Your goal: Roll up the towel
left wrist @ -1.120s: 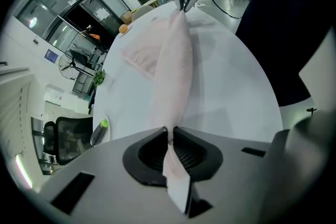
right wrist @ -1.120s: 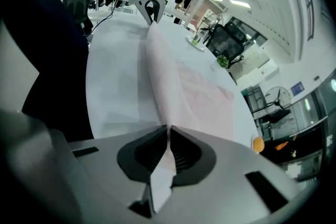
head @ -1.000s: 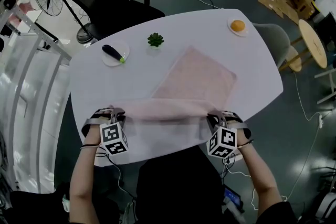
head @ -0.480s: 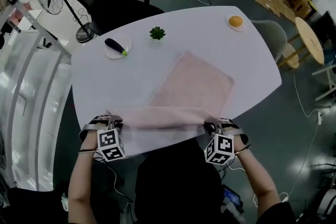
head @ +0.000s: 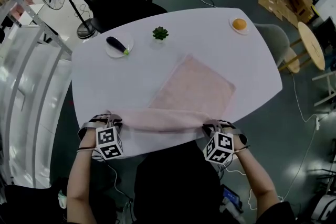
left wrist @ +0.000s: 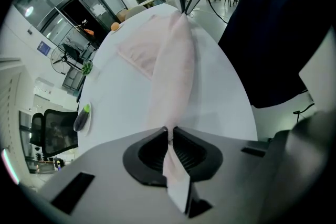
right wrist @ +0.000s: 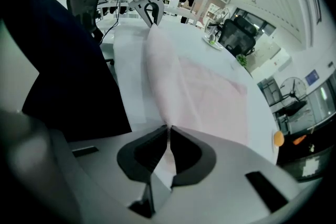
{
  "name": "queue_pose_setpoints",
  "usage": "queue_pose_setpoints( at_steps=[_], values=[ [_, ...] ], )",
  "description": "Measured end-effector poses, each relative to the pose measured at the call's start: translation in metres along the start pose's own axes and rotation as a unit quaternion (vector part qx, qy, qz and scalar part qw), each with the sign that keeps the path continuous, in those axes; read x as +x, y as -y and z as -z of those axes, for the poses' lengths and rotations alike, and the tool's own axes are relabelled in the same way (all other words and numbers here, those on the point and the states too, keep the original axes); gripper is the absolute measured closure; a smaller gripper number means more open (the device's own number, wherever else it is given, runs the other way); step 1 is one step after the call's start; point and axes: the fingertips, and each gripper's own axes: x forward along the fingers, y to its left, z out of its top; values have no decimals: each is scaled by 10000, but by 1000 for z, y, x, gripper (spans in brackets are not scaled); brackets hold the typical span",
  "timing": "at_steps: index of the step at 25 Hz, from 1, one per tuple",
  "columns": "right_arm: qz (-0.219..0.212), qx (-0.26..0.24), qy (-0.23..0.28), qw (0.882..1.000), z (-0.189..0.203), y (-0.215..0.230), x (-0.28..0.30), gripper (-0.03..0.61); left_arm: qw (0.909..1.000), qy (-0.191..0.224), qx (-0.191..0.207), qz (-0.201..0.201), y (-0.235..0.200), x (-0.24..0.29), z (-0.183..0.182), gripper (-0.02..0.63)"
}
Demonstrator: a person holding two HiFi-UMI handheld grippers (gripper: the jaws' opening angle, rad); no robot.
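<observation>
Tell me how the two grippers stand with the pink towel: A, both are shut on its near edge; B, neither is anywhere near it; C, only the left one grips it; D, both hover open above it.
A: the left gripper and the right gripper each have their jaws closed on the towel, one at either end of its near edge.

dark top [head: 176, 181], bare forearms [head: 79, 176], left claw [left wrist: 169, 134] & right claw [right wrist: 168, 131] grey w/ black pads [left wrist: 149, 152], b/w marker cubes [head: 108, 142]
</observation>
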Motion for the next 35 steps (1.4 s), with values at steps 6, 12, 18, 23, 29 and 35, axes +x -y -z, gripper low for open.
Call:
queue_pose_setpoints(
  at_steps=[6, 12, 18, 23, 29, 35],
  values=[
    [-93, 300, 238, 9992, -10, 30, -2, 546, 9995, 48, -243, -195, -31, -3, -3, 569],
    [-152, 707, 396, 9966, -12, 65, 3, 543, 9982, -114, -414, -414, -63, 5, -7, 569],
    [-168, 807, 409, 9958, -13, 94, 17, 541, 9969, -290, -560, -474, -89, 20, -8, 569],
    [-245, 759, 345, 9962, -11, 110, 32, 538, 9961, -419, -628, -449, -102, 34, -8, 569],
    [-388, 665, 202, 9968, -9, 121, 52, 533, 9958, -642, -552, -356, -112, 51, -8, 568],
    [-381, 550, 94, 9977, -5, 124, 71, 532, 9951, -769, -565, -249, -114, 70, -9, 569]
  ],
)
